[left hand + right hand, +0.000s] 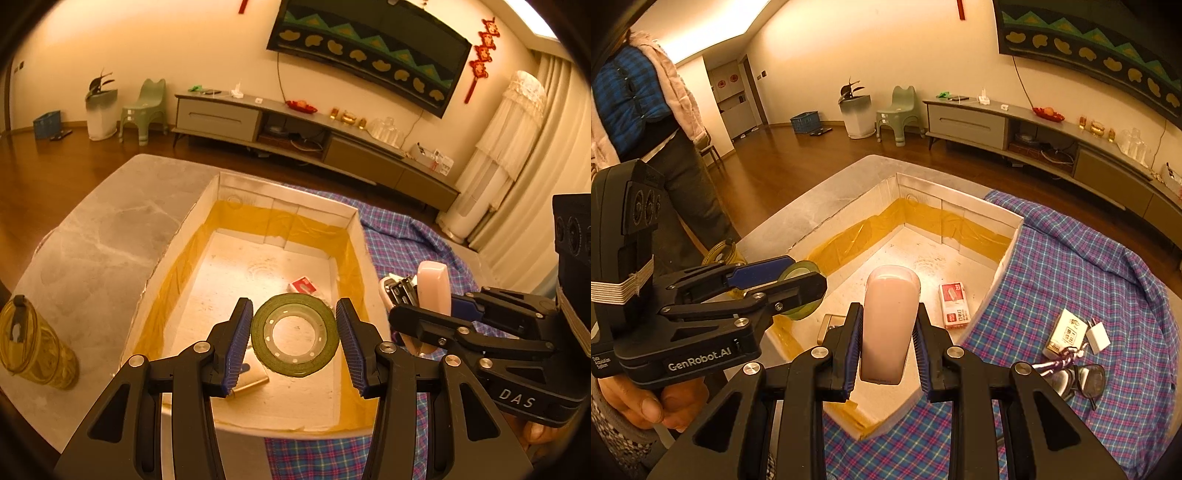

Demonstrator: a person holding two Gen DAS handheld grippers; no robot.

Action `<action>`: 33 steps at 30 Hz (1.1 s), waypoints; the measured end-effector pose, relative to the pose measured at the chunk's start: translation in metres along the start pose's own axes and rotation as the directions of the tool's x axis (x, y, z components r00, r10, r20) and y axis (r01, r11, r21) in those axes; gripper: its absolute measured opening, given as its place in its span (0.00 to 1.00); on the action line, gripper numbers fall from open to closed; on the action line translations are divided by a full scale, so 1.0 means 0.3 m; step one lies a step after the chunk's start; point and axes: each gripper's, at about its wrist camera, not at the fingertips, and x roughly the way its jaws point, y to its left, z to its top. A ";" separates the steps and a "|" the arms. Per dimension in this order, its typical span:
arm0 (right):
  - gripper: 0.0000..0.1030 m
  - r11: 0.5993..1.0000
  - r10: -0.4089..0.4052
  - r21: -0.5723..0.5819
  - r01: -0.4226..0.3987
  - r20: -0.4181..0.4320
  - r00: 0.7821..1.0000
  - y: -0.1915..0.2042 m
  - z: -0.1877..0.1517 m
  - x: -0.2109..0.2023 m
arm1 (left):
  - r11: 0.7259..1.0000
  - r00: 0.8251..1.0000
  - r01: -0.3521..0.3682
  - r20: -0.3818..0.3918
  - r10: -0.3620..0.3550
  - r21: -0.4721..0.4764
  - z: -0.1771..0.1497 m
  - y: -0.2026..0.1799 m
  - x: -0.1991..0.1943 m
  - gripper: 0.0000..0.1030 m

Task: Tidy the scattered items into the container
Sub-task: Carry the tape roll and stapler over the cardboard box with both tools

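A white cardboard box (207, 206) lined with yellow tape is the container; it also shows in the right wrist view (1008, 236). My left gripper (294, 334) holds a green tape roll (317, 306) between its pads above the box's near end. My right gripper (886, 343) is shut on a pink stapler (890, 317) over the box's right side; this gripper and stapler (434, 291) also show in the left wrist view. A red and white staple box (955, 306) and a gold flat object (831, 326) lie inside the box.
The box stands on a grey table (110, 236) partly covered by a blue plaid cloth (1089, 266). On the cloth lie a small white carton (1065, 332), a white charger (1099, 336) and glasses (1082, 380). A yellow bottle (33, 343) lies left.
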 end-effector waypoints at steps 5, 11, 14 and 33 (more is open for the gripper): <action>0.27 1.000 -0.006 0.005 0.006 -0.033 0.999 -0.010 0.032 0.066 | 1.000 0.999 -0.006 -0.048 0.006 0.000 0.038 0.022 0.055 0.47; 0.27 1.000 0.000 0.016 0.001 -0.073 0.997 -0.030 0.066 0.139 | 0.996 0.988 0.043 -0.144 -0.055 -0.084 0.070 0.071 0.138 0.47; 0.27 1.000 -0.001 0.012 0.002 -0.084 0.996 -0.033 0.083 0.168 | 0.997 0.987 0.026 -0.157 -0.037 -0.072 0.080 0.071 0.164 0.47; 0.27 0.999 0.006 0.041 0.001 -0.187 0.982 -0.114 0.179 0.329 | 0.994 0.962 -0.109 -0.250 0.109 0.014 0.157 0.099 0.316 0.48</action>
